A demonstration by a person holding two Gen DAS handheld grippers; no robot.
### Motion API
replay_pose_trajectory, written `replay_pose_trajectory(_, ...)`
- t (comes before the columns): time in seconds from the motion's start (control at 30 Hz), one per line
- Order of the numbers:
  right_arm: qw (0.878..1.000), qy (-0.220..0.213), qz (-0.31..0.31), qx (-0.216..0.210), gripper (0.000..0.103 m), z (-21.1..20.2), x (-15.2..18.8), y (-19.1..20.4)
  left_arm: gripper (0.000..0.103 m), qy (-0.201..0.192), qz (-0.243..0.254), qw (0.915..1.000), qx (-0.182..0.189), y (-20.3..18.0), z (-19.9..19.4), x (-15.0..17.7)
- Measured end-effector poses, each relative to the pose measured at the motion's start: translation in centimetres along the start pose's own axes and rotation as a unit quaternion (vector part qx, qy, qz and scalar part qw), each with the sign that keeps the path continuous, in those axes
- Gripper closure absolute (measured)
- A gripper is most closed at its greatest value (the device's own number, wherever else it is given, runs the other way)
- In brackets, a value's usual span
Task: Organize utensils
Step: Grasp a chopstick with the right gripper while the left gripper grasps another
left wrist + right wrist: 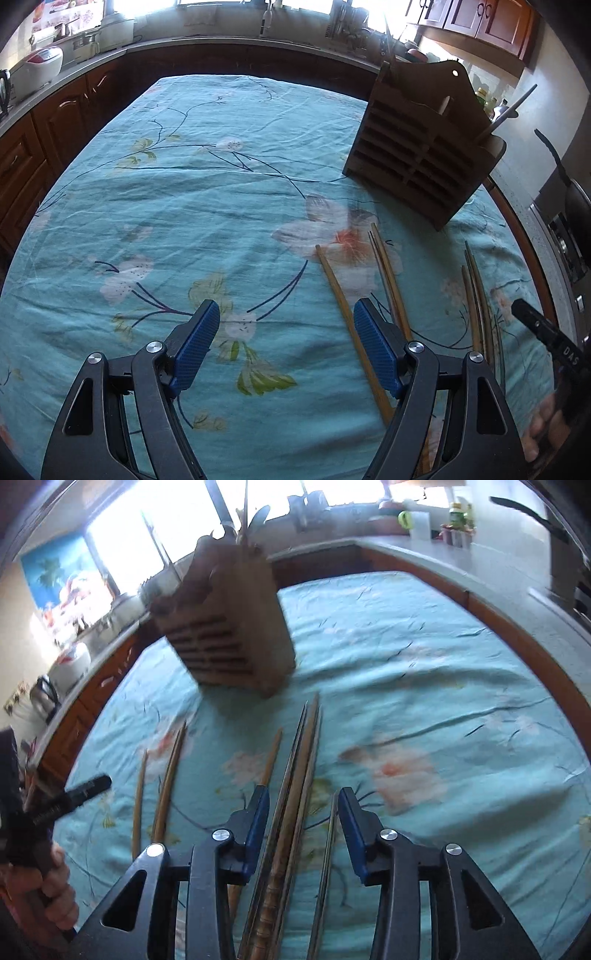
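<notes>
Both tools gape wide and carry nothing: the right tool (303, 830) straddles a bundle of dark chopsticks (295, 775) near the wooden holder (424, 155), the left tool (286, 347) beside lighter chopsticks (347, 317). A few utensils stand in the holder; most chopsticks lie on the desk (184, 206), so sorting looks barely begun.

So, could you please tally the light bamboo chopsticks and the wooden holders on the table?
Light bamboo chopsticks: 4
Wooden holder: 1
Total: 5
The dark bundle overlaps too much to count, so it is left out.
</notes>
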State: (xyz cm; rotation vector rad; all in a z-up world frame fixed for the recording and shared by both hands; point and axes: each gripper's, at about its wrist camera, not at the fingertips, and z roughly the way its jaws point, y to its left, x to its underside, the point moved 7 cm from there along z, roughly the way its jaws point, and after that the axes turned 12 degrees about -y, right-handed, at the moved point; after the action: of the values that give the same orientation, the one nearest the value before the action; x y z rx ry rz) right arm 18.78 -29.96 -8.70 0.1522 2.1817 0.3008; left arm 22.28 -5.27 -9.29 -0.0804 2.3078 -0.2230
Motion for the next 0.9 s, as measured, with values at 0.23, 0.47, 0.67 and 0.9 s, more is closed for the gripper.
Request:
replay_pose_trajectory(0.23,0.999,0.011,-0.026,-0.044,0.067,2.0,-1.2,3.4,0.027,0.024,0.015,0.9996,-0.001,-1.4,1.6,0.2)
replay_pose_trajectory(0.47,0.996,0.063,-0.059,-0.015,0.078,6.1,0.3,4.0,0.030,0.033,0.045,0.9985,-0.001,-2.7,3.6,-0.5)
replay_pose_trajectory(0.67,0.996,0.060,-0.064,-0.010,0.082,7.0,-0.3,4.2,0.052,0.022,0.119,0.9926,-0.003,-5.5,4.9,-0.7)
replay_pose_trajectory(0.9,0.994,0.056,-0.091,0.004,0.090,8.0,-0.4,4.5,0.091,0.008,0.142,0.9896,0.023,-6.4,4.8,-0.6)
